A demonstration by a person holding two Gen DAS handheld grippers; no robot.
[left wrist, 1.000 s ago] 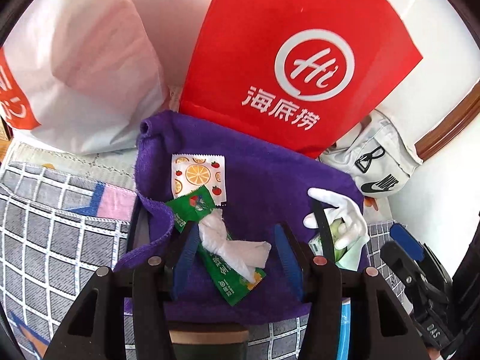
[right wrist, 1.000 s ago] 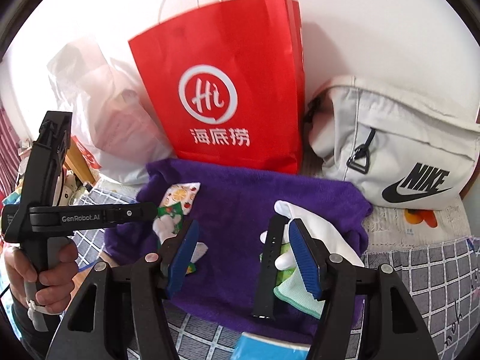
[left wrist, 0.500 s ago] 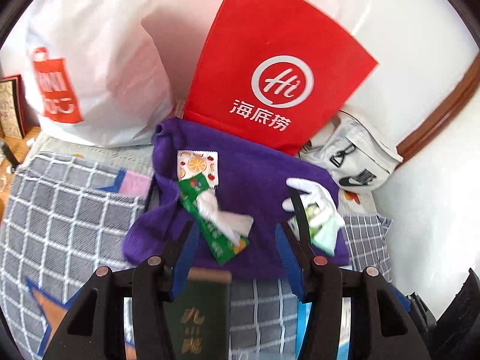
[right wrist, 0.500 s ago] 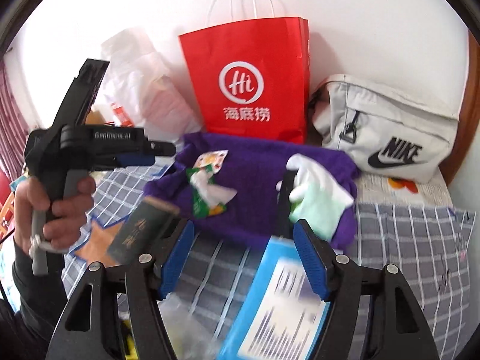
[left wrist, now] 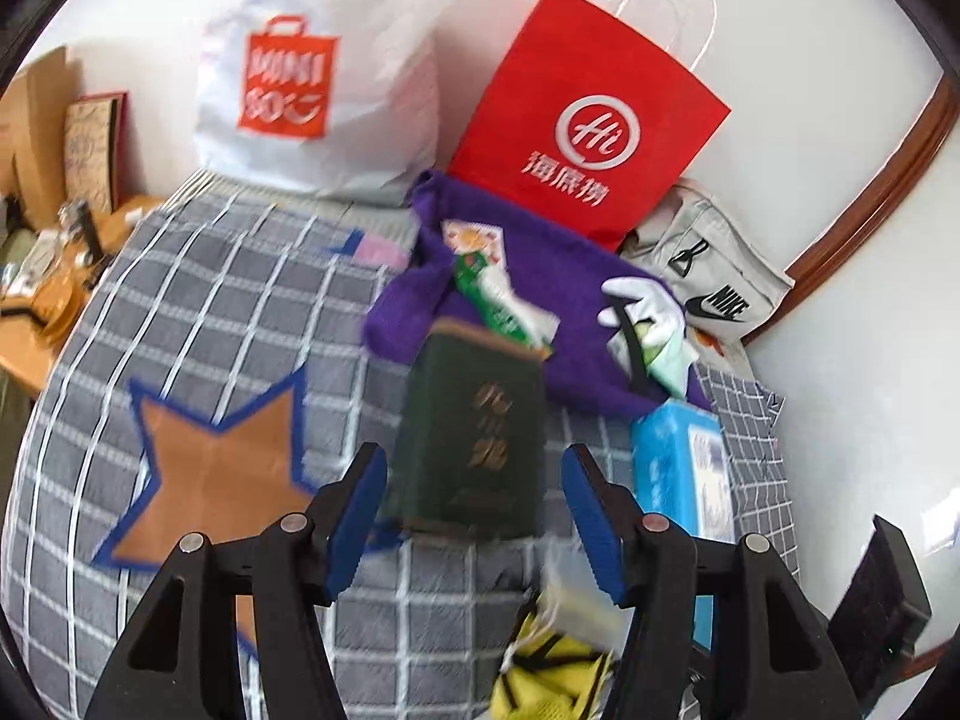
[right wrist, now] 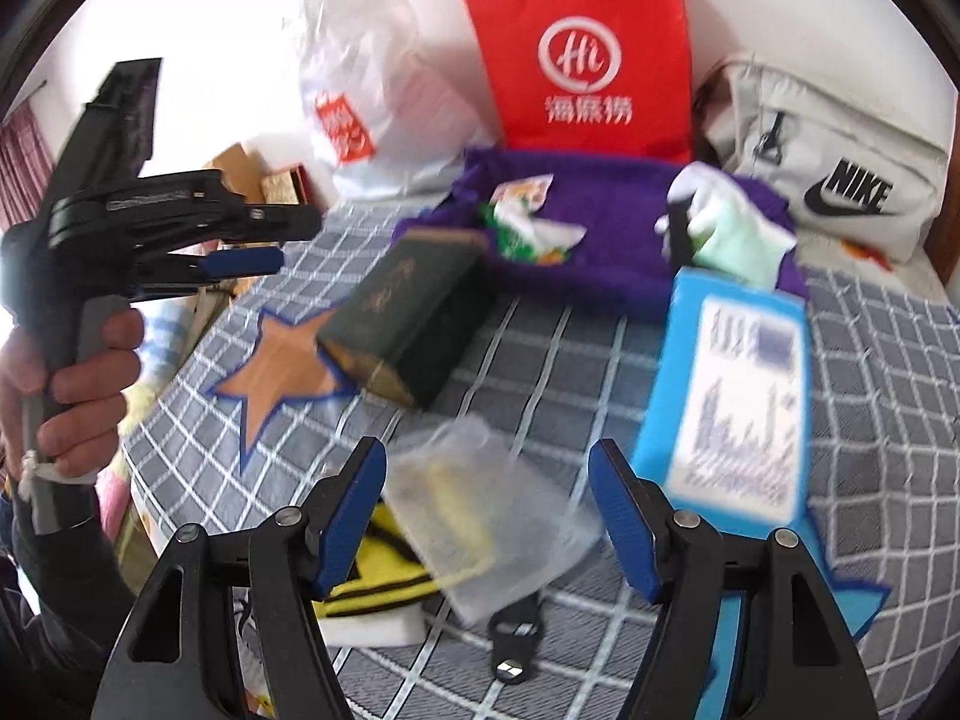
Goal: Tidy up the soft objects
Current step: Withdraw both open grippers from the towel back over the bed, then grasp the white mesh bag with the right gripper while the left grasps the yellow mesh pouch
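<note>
A purple towel (left wrist: 576,300) (right wrist: 600,222) lies on the bed below a red paper bag (left wrist: 588,132). On the towel rest snack sachets (left wrist: 492,294) with a white tissue, plus a white glove (left wrist: 648,306) (right wrist: 708,192) over a mint cloth (right wrist: 738,246). My left gripper (left wrist: 474,474) (right wrist: 297,240) hovers above the bed with its jaws opening and nothing between the pads. A dark green box (left wrist: 474,420) (right wrist: 408,312) lies beyond it. My right gripper (right wrist: 486,480) is open and empty above a clear plastic pouch (right wrist: 480,510). A yellow cloth (right wrist: 384,576) (left wrist: 552,678) lies under the near fingers.
A blue tissue pack (left wrist: 678,468) (right wrist: 738,396) lies right of the box. A white shopping bag (left wrist: 312,78) and a grey Nike bag (right wrist: 840,168) lean on the wall. The checked bed cover (left wrist: 180,300) has an orange star; a wooden desk (left wrist: 36,312) stands left.
Both grippers have pulled back from the purple towel, so the green box, blue pack, pouch and yellow cloth have come into view. The left jaws stand a little wider.
</note>
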